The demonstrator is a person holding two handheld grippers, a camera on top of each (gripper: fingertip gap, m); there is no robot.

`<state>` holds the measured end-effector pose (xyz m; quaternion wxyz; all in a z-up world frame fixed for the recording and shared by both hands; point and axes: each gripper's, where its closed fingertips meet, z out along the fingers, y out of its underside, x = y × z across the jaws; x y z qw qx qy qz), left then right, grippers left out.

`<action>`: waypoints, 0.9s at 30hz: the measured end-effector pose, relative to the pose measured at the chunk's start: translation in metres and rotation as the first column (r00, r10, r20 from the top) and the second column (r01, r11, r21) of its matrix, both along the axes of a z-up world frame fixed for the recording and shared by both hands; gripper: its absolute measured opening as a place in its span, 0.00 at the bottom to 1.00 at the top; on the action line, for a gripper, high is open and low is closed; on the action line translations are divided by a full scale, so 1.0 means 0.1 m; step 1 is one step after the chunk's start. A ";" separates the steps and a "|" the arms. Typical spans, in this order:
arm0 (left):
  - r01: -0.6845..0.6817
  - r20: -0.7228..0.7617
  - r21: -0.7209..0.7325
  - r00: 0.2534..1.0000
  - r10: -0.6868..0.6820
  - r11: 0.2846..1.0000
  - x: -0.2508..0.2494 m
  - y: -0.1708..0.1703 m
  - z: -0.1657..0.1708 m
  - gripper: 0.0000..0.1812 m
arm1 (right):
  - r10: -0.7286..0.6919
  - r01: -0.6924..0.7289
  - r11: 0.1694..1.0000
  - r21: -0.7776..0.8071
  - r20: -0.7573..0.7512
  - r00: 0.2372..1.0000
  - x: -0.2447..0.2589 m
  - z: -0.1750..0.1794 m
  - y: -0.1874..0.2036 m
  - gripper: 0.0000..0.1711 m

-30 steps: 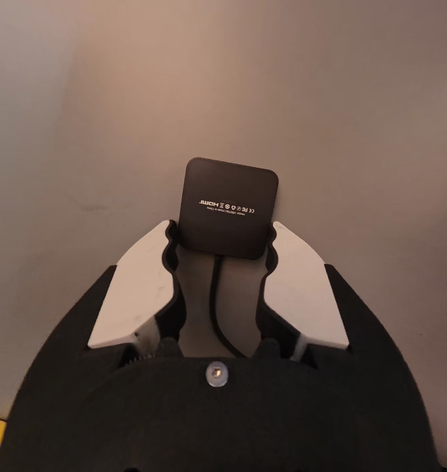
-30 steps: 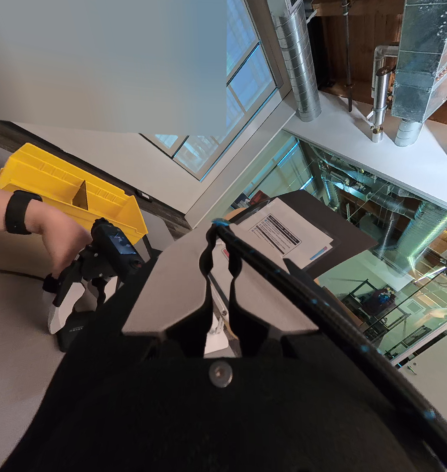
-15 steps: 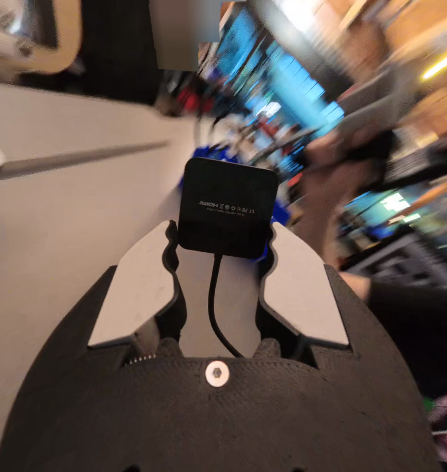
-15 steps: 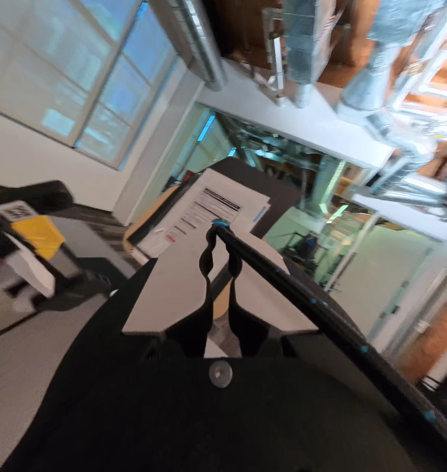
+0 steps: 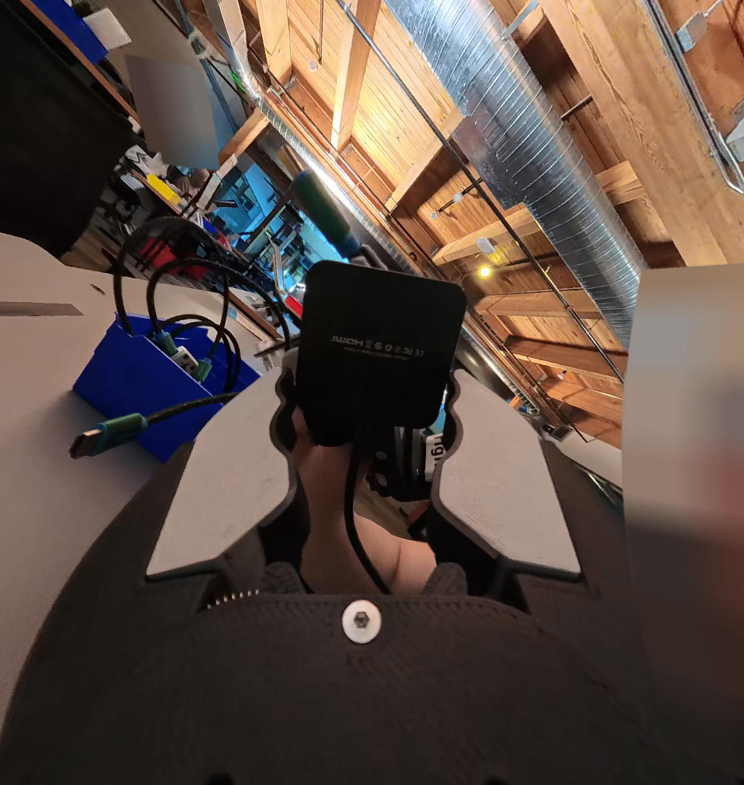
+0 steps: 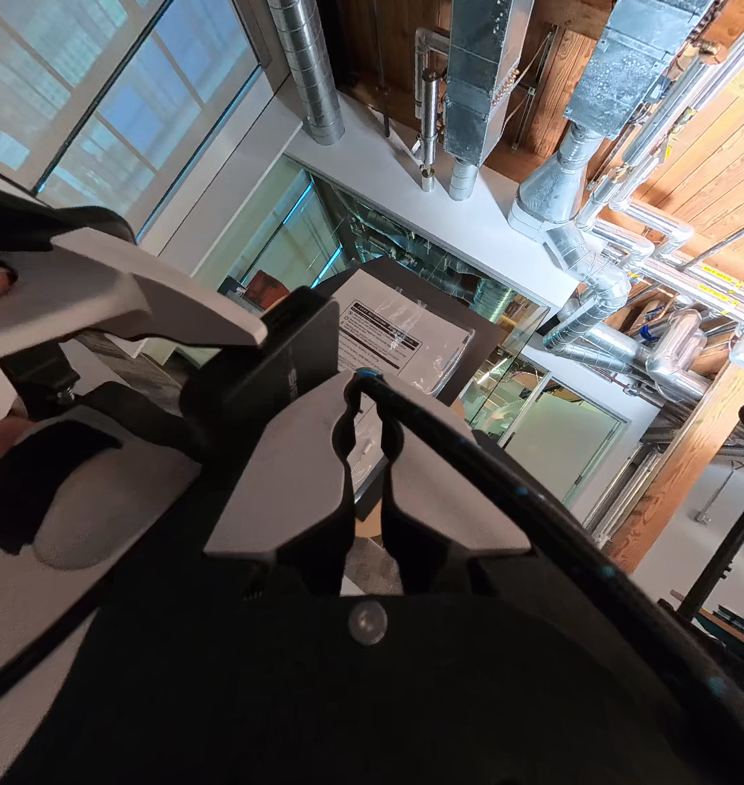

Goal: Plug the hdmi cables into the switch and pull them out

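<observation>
switch (image 5: 379, 352) clamped between left jaws

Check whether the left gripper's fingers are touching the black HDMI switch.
Touching. The left wrist view shows the HDMI switch held off the table, its lower edges wedged against both fingers of the left gripper, with no gap visible on either side.

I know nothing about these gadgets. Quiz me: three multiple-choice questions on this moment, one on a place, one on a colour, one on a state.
1. Where is the black switch?
A. between the left tool's fingers
B. in the bin
C. flat on the table

2. What colour is the bin with spare cables?
A. red
B. blue
C. white

3. The right tool is:
A. wide open, empty
B. shut on a dark cable
C. holding paper

Answers: 1 A, fingers flank its sides. 2 B, plainly blue. 3 B, cable pinched at the tips.
</observation>
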<state>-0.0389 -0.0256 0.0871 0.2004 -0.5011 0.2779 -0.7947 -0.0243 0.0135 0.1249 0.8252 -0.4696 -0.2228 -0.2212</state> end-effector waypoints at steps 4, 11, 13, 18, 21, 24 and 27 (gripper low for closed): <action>-0.030 0.015 -0.007 0.999 0.030 1.000 0.02 -0.02 0.02 0.37 | 0.017 -0.017 1.000 0.006 -0.041 0.999 0.03 0.02 -0.01 0.04; -0.091 0.006 0.055 0.996 0.091 0.994 0.03 -0.02 0.02 0.37 | 0.053 -0.054 0.998 -0.013 -0.094 0.994 0.05 -0.01 0.02 0.04; -0.107 -0.001 0.079 0.994 0.107 0.991 0.03 -0.01 0.01 0.37 | 0.053 -0.055 0.998 -0.018 -0.096 0.994 0.04 -0.02 0.03 0.04; -0.119 0.002 0.104 0.993 0.119 0.987 0.03 -0.03 0.02 0.37 | 0.090 -0.093 0.995 -0.018 -0.126 0.988 0.04 -0.02 0.02 0.04; -0.130 -0.011 0.136 0.991 0.133 0.982 0.04 -0.04 0.00 0.38 | 0.102 -0.106 0.994 -0.025 -0.128 0.987 0.02 -0.04 0.03 0.04; -0.166 -0.039 0.205 0.983 0.178 0.965 0.08 -0.06 -0.04 0.39 | 0.081 -0.082 0.997 -0.006 -0.097 0.992 -0.03 -0.05 0.02 0.04; -0.172 -0.023 0.203 0.983 0.180 0.964 0.07 -0.08 0.00 0.38 | 0.095 -0.098 0.995 -0.020 -0.100 0.990 -0.02 -0.04 0.03 0.04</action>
